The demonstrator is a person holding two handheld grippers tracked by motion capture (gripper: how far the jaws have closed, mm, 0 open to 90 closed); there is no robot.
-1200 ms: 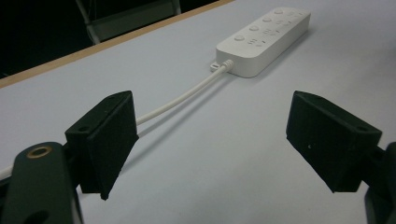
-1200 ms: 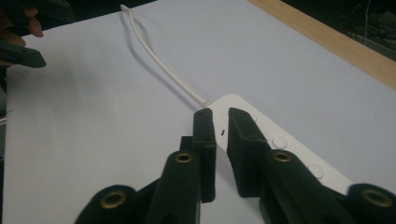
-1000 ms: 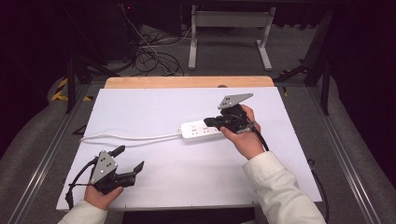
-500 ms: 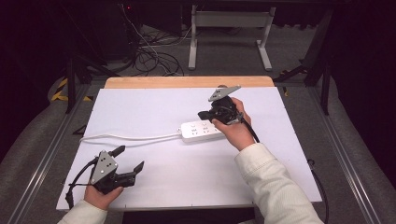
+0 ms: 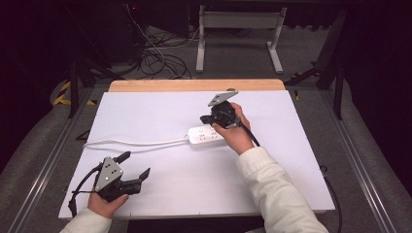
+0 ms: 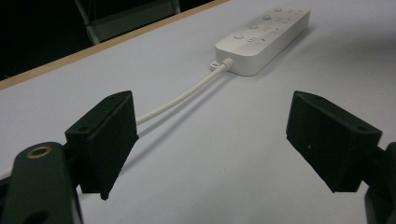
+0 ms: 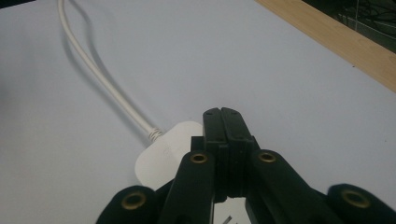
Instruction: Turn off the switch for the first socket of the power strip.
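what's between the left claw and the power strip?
Only bare white table and the power strip's white cord, which runs from its end out past the open left claw. The left gripper view shows that stretch best.

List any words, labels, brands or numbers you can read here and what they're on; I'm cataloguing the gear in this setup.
None can be read.
Power strip: its top shows raised socket and button shapes, no legible brand or rating.
Its white cable: plain.
Left tool and right tool: black, with brass rivets, no markings.
Yellow-black hazard stripes on the floor: a pattern, not text.
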